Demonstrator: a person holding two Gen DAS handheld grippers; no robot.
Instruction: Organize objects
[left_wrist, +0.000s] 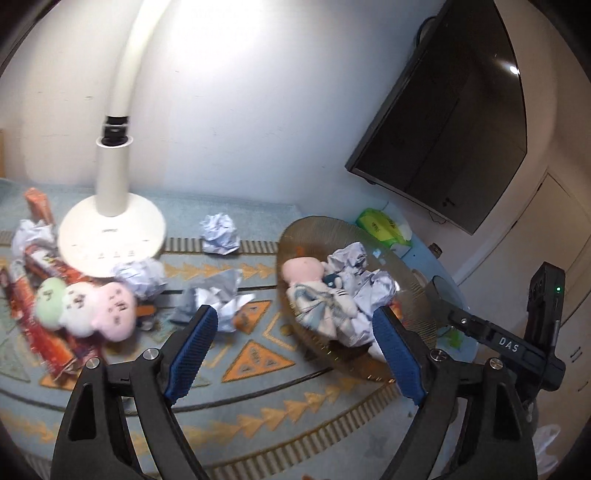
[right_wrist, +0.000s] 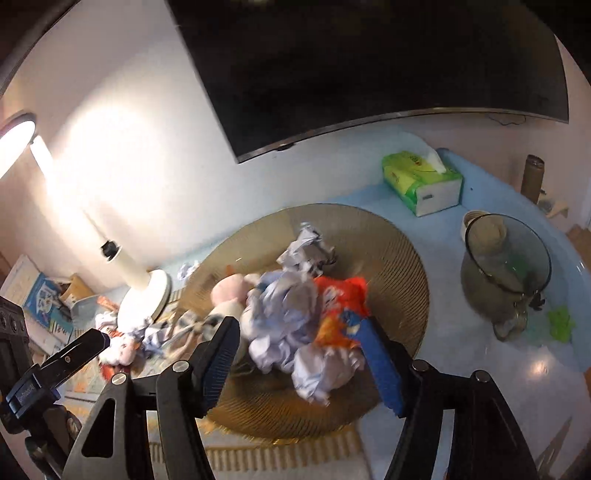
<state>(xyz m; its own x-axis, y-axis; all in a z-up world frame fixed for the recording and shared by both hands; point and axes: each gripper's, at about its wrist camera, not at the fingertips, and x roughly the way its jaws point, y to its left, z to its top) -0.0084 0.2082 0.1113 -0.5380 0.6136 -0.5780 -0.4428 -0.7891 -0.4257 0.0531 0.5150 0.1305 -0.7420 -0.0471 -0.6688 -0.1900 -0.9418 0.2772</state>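
Note:
A round golden woven basket (right_wrist: 391, 258) holds a pink plush doll (right_wrist: 231, 288), several crumpled paper balls (right_wrist: 280, 306) and an orange snack packet (right_wrist: 343, 299). My right gripper (right_wrist: 300, 325) hovers open just above that pile, its blue pads clear of it. My left gripper (left_wrist: 293, 315) is open over the patterned mat, left of the basket (left_wrist: 317, 229), holding nothing. Loose on the mat lie crumpled paper (left_wrist: 218, 234), a pastel plush toy (left_wrist: 92, 306) and red snack wrappers (left_wrist: 40, 325).
A white desk lamp (left_wrist: 110, 229) stands lit at the mat's back left. A wall-mounted TV (left_wrist: 443, 110) hangs behind. A green tissue pack (right_wrist: 421, 181) and a glass bowl (right_wrist: 506, 266) sit right of the basket on the blue tabletop.

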